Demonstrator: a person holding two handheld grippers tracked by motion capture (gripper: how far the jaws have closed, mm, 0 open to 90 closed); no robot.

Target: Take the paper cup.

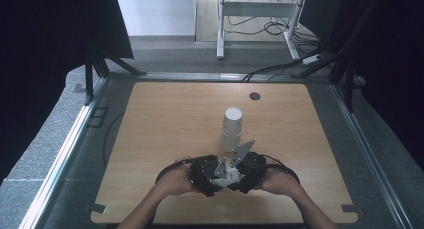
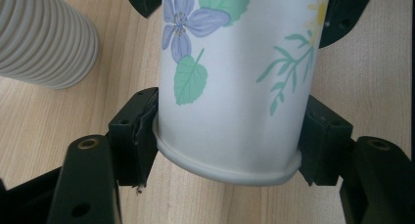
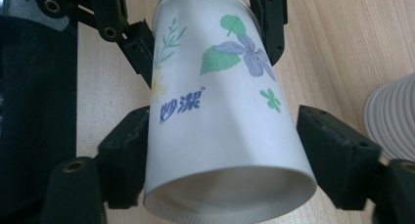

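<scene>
A white paper cup (image 1: 226, 175) printed with purple flowers and green leaves lies on its side between both grippers near the table's front edge. My left gripper (image 1: 207, 176) is shut on one end of it. In the left gripper view both pads of the left gripper (image 2: 227, 136) press the cup (image 2: 235, 87) by its rolled rim. My right gripper (image 1: 245, 171) faces it from the other side. In the right gripper view, the right gripper (image 3: 222, 141) has its pads against the cup (image 3: 220, 111). A person's hands hold both tools.
A stack of white ribbed cups (image 1: 232, 129) stands upside down just beyond the grippers at the middle of the wooden table (image 1: 165, 119); it is also in the gripper views (image 2: 44, 38) (image 3: 391, 116). A dark round spot (image 1: 255, 96) marks the far side.
</scene>
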